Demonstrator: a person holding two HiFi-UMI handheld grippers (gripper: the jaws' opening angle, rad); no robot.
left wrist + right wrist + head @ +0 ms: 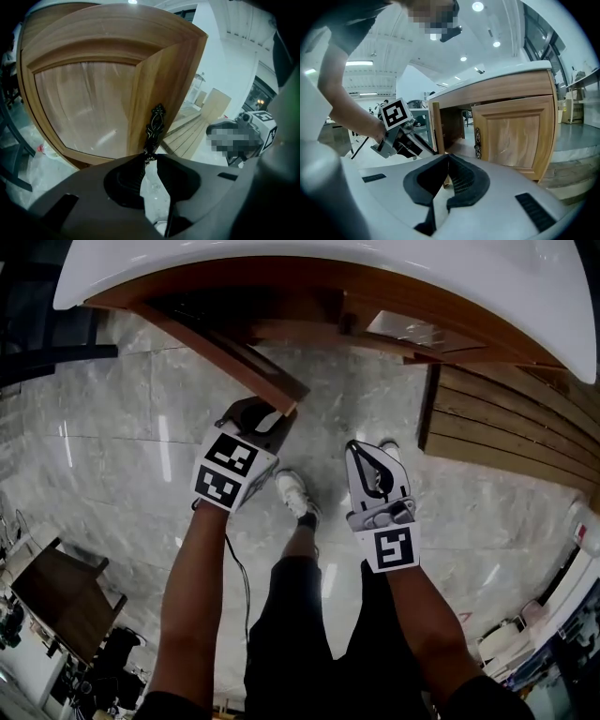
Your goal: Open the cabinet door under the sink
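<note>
Shows stiff, likely light wooden cabinet door [89, 108], best held by its metal handle [155, 124]; left tongs [149, 158] clamped there, right tongs [446, 158] together, empty.

Left gripper [265, 420] dark grey, right gripper [367, 460] light grey. Black-white marker cube [228, 470] behind each. Black shorts [291, 634], white sneaker [298, 495]. Black cable [244, 587] behind left gripper.

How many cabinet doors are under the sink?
2. The open door is swung out at the left, its dark handle pinched by the left gripper. The right door sits beside it, not swung out. Others may be out of view.
</note>
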